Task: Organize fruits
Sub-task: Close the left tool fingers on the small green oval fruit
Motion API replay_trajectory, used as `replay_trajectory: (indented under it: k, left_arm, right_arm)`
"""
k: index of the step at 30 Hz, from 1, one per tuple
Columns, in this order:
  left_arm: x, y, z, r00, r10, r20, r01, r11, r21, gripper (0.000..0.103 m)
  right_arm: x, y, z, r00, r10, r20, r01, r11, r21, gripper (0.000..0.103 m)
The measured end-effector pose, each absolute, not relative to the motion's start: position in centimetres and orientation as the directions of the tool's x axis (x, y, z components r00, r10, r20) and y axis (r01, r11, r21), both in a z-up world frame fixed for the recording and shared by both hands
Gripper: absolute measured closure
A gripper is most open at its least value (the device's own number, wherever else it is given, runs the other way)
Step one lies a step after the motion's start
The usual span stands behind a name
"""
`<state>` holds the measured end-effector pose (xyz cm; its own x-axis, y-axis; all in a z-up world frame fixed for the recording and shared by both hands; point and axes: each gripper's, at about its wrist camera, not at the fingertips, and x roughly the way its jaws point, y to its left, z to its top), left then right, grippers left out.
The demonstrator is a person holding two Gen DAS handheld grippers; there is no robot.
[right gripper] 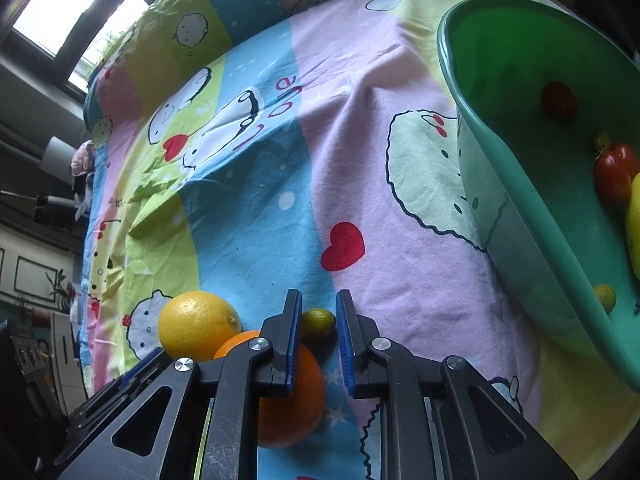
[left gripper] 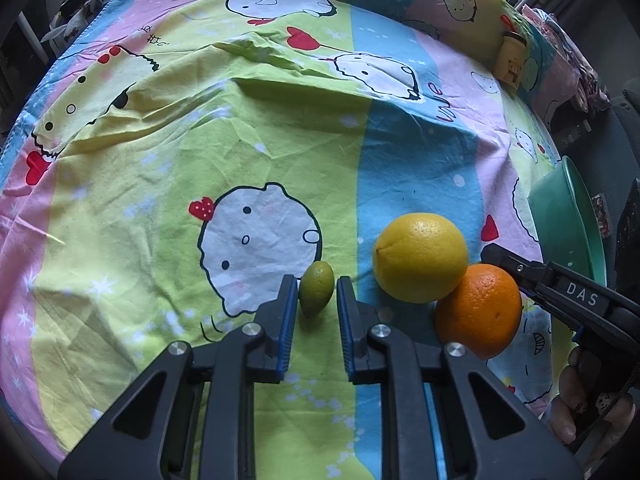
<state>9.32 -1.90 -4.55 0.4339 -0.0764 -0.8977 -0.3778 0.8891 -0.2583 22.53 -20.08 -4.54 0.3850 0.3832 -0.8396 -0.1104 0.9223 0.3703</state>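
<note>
A small green lime [left gripper: 316, 288] lies on the cartoon bedsheet between the tips of my open left gripper [left gripper: 317, 294], with small gaps on both sides. A large yellow citrus [left gripper: 420, 258] and an orange [left gripper: 478, 311] touch each other to its right. My right gripper [left gripper: 496, 256] comes in from the right, over the orange. In the right wrist view my right gripper [right gripper: 318, 312] is open, above the orange [right gripper: 296, 396], with the yellow citrus [right gripper: 196, 324] at left and another small lime [right gripper: 318, 322] beyond the tips.
A green bowl [right gripper: 500, 184] at the right holds red tomatoes [right gripper: 616, 176], a small lime [right gripper: 604, 296] and a yellow fruit; its rim shows in the left wrist view [left gripper: 568, 216]. A yellow jar [left gripper: 510, 60] stands far right. The sheet is wrinkled.
</note>
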Motion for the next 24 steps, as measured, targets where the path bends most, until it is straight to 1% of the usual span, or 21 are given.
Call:
replay_trajectory:
  k: [4,7,11,15,18,24]
  left_arm:
    - [9.3,-1.8,-4.5,0.435,-0.076,-0.897,-0.378,0.889,-0.259,0.085]
    - [9.3,-1.9,-4.4,0.434,-0.073,-0.898,-0.378,0.89,-0.255,0.085]
    - [9.4,-2.0,-4.4,0.435,-0.076,-0.897,-0.374,0.891,-0.257,0.085]
    - [9.4,-2.0,-4.4,0.437,-0.081,-0.896,-0.374,0.889,-0.262,0.085]
    - [9.3,-1.9,-4.4,0.44,-0.082,-0.894,-0.375,0.888,-0.266,0.085]
    - [8.9,-1.9,-3.7,0.473,-0.095,-0.876,-0.361,0.886,-0.29,0.085]
  right_arm:
    - [22.4,-20.3,-4.3,0.373,0.366,-0.852,-0.125,0.93,0.345,0.084]
    - [22.7,-20.4,-4.6,0.365,0.387,-0.847,-0.12,0.922,0.369,0.084]
    - [22.7,-19.9,-4.7,0.364,0.391,-0.846,-0.14,0.92,0.365,0.084]
    - [23.0,-19.4,-5.2,0.338,0.438,-0.833,-0.146,0.899,0.413,0.084]
    - [22.8,-19.1,-4.9,0.361,0.415,-0.835,-0.14,0.909,0.392,0.084]
    - [22.5,-19.2,-4.3,0.397,0.423,-0.815,-0.141,0.905,0.402,0.084]
